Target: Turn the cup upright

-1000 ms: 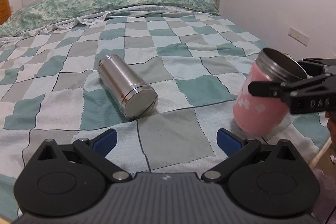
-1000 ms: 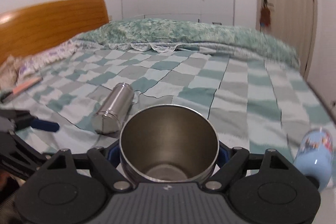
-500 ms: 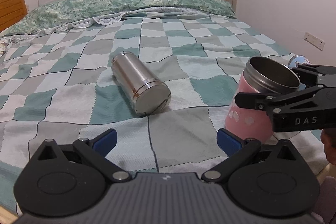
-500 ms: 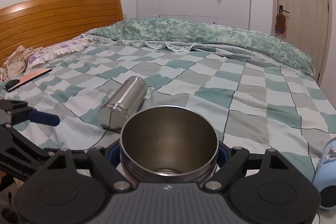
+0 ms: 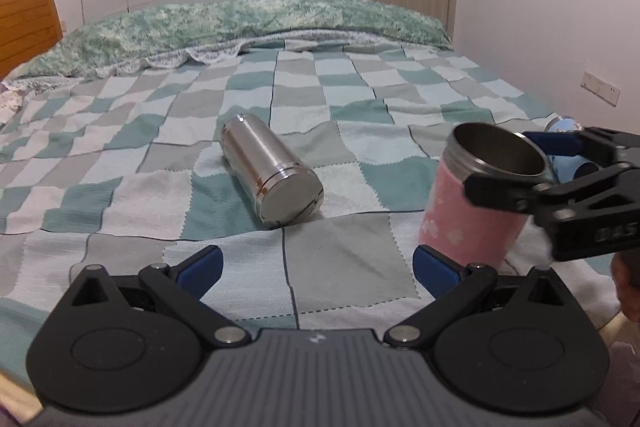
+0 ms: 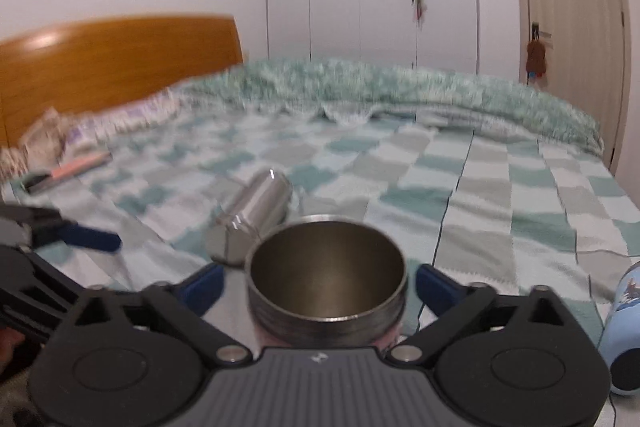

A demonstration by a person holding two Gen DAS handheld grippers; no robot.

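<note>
A pink cup point(image 5: 472, 211) with a steel rim stands nearly upright on the checked bedspread, mouth up. It also shows in the right wrist view point(image 6: 326, 279). My right gripper point(image 6: 320, 287) has its jaws spread apart on either side of the cup, with gaps showing; in the left wrist view it point(image 5: 532, 163) sits around the cup's rim. My left gripper point(image 5: 316, 265) is open and empty, low over the bed, left of the cup.
A steel flask point(image 5: 272, 171) lies on its side mid-bed, also in the right wrist view point(image 6: 252, 219). A blue bottle point(image 6: 624, 323) lies at the right, near the bed's edge. Pillows point(image 5: 224, 27) and a wooden headboard point(image 6: 112, 63) are at the far end.
The right gripper's jaws have opened away from the pink cup, which now rests nearly upright on the bed. Both cameras have shifted a little.
</note>
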